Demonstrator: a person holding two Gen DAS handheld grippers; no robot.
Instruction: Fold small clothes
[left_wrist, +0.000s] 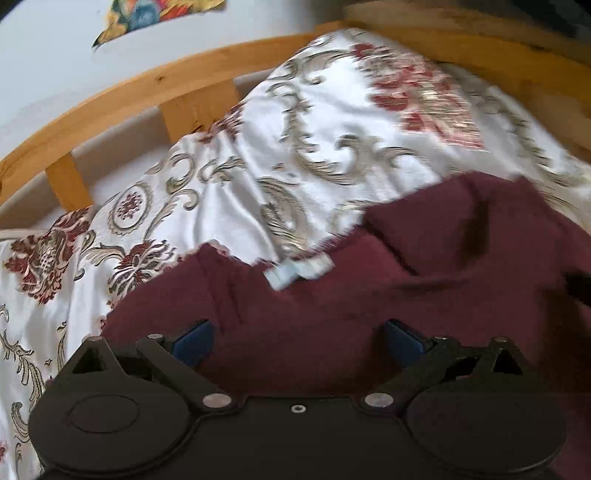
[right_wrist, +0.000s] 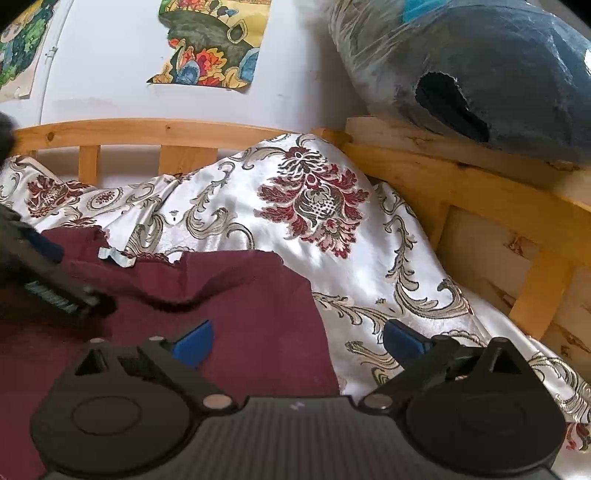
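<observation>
The garment (right_wrist: 207, 295) lies on the bedspread (right_wrist: 332, 236), which lies on the bed. The rail (right_wrist: 147, 129) runs behind them, by the wall. Posters (right_wrist: 214, 40) hang above the rail. A bag (right_wrist: 498, 66) sits on the frame at the right.

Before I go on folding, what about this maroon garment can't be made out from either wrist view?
- Maroon garment: near part hidden under the left gripper; left wrist view motion-blurred.
- White label: too small to read.
- Right gripper body covers the garment's near edge.
</observation>
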